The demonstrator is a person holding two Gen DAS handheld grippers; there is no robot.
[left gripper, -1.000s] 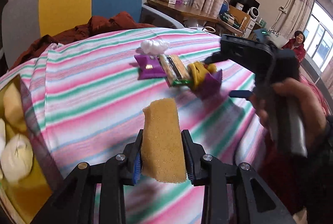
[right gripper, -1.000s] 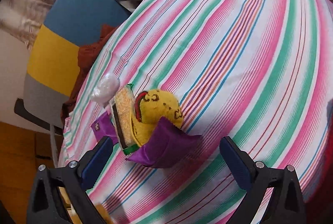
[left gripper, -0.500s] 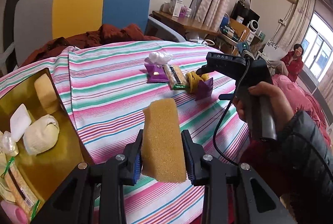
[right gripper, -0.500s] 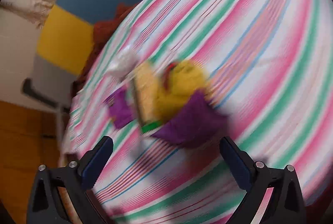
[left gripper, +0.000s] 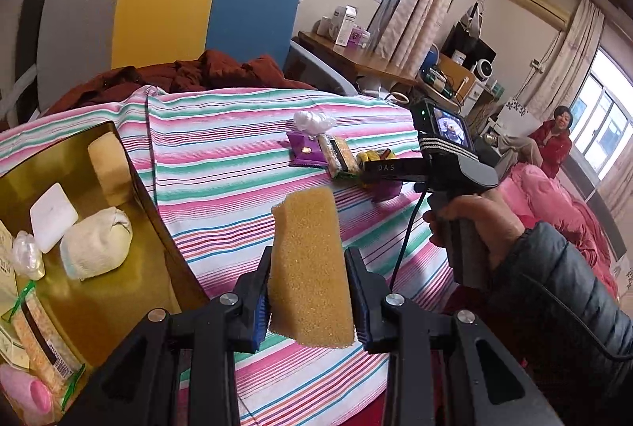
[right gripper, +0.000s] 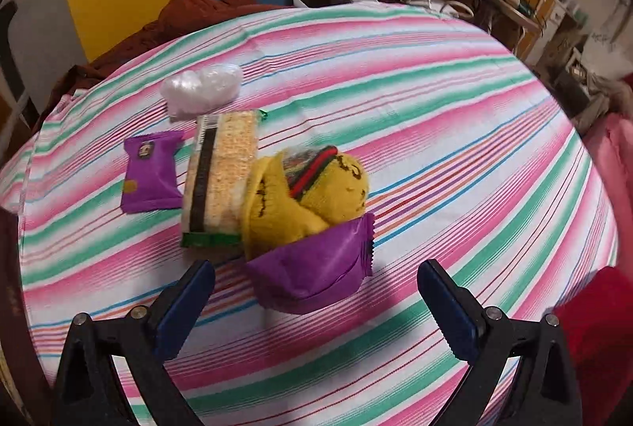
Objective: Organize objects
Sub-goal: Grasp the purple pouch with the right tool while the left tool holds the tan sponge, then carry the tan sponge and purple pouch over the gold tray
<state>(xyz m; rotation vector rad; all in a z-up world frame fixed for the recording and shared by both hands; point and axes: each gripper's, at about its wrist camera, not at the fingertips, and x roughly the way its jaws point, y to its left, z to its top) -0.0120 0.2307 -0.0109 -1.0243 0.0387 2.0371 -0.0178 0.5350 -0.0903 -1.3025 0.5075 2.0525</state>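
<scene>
My left gripper (left gripper: 310, 301) is shut on a yellow sponge (left gripper: 308, 263), held upright above the striped tablecloth (left gripper: 221, 164), to the right of a gold box (left gripper: 118, 291). The box holds another sponge (left gripper: 107, 164), a white bar (left gripper: 53, 216), a rolled cream sock (left gripper: 97, 248) and a cracker pack (left gripper: 39, 339). My right gripper (right gripper: 316, 303) stands open over a purple packet (right gripper: 312, 267). Behind that packet lie rolled yellow socks (right gripper: 312, 188), a cracker pack (right gripper: 221, 176), a second purple packet (right gripper: 150, 172) and a clear plastic wad (right gripper: 201, 89). In the left wrist view a hand holds the right gripper's handle (left gripper: 459, 164).
A chair with a grey, yellow and blue back (left gripper: 166, 10) stands behind the table with a rust-red garment (left gripper: 190, 73) on it. A wooden desk (left gripper: 356, 54) with boxes is at the back. A person in red (left gripper: 554, 145) sits far right. Pink bedding (left gripper: 554, 204) lies beside the table.
The left gripper drew back and up with the sponge, bringing the gold box into view. The right gripper rolled and moved closer over the purple packet and socks.
</scene>
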